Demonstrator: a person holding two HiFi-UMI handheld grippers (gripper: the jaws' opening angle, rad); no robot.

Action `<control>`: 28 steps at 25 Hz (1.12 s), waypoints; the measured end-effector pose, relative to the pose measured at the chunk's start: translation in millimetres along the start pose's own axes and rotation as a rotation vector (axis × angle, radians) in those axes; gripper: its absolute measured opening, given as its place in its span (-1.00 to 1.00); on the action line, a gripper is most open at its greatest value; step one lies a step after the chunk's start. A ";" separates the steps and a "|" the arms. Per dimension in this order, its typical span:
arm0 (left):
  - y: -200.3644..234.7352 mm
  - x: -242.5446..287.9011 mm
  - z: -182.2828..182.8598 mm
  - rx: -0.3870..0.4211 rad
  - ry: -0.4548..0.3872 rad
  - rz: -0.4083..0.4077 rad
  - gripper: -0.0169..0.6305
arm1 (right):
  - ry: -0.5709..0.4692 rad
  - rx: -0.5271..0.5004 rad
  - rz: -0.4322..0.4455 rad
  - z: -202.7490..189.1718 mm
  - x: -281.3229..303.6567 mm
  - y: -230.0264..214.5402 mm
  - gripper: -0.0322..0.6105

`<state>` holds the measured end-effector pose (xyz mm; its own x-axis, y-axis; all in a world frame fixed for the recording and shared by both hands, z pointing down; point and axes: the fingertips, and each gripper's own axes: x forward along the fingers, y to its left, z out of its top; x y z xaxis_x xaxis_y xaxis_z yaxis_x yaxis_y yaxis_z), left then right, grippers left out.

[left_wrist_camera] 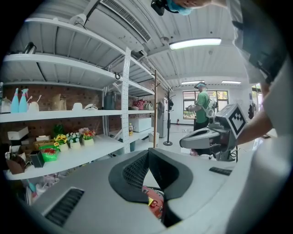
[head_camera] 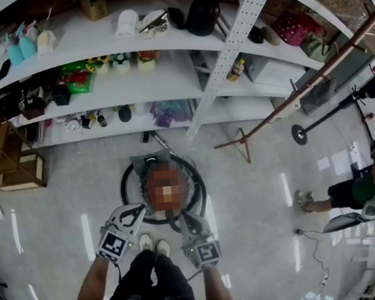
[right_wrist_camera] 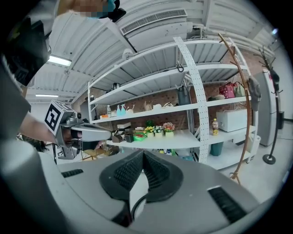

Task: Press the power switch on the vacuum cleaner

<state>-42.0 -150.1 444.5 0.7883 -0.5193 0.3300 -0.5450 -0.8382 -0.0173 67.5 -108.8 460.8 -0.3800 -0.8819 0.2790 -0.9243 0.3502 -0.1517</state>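
The red canister vacuum cleaner (head_camera: 151, 174) sits on the pale glossy floor (head_camera: 258, 198) just ahead of my feet, ringed by its coiled black hose (head_camera: 126, 188), between me and the white shelving (head_camera: 168, 82). A mosaic patch covers most of its top in the head view, so I can't place the power switch there. Between the left jaws I catch a strip of red casing (left_wrist_camera: 155, 204) with a yellow mark and a small dark spot, which may or may not be the switch.

I'd find the switch first, then lower one closed tip straight onto it, clear of the hose loop, and push vertically so the canister doesn't roll.

From above the body looks nearly round. A metal tube (head_camera: 158, 142) leaves the far side toward the shelving, so I judge the long axis runs from me to the shelves, with the tube end away from me.

The left gripper (head_camera: 139, 211) and right gripper (head_camera: 187, 220) hover over the near rim, one on each side. Both have their jaw tips closed together with nothing held.
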 end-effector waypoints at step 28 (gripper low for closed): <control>3.6 -43.5 70.6 0.117 -0.081 0.054 -0.93 | -0.109 -0.032 -0.073 72.1 -46.0 5.3 -0.87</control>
<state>-58.1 -142.3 363.4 0.7819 -0.5720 0.2480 -0.5541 -0.8199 -0.1443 82.7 -89.1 378.8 -0.3071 -0.9339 0.1832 -0.9507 0.2923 -0.1039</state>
